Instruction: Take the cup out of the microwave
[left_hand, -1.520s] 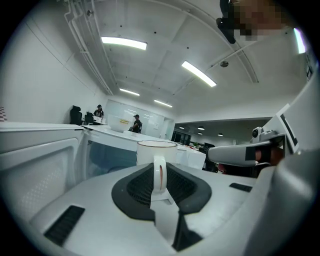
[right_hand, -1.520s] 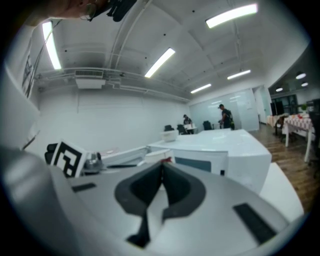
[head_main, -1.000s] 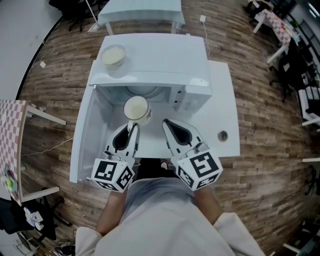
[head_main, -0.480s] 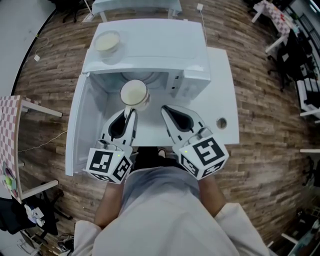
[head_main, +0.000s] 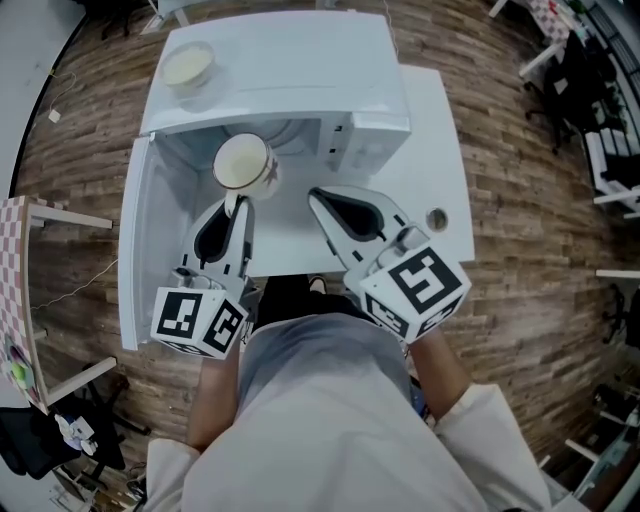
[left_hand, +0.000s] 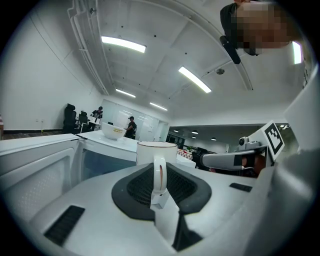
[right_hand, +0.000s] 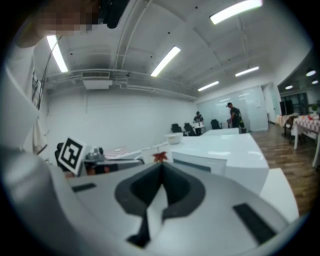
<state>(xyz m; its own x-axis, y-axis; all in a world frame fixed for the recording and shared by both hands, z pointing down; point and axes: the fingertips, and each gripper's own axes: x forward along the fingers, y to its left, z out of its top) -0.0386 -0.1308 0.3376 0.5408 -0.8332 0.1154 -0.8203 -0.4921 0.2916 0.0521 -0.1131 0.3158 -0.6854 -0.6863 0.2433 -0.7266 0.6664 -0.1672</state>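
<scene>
At microwave (head_main: 300, 75) mouth: cup (head_main: 243, 163), upright, handle (left_hand: 158, 172) pinched in your L gripper (head_main: 237, 206) for lift-out; R gripper (head_main: 314, 196) closed, empty, parked beside as spare.

Glossy white glazed cup (head_main: 243, 164), smooth shiny white microwave (head_main: 290, 70), matt brown wood-plank floor (head_main: 520, 200)

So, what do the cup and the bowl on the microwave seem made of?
The cup looks like glazed ceramic: smooth white wall, thin brownish rim line, thick loop handle. The bowl seems similar, cream and smooth, but it is too small to be sure.
</scene>
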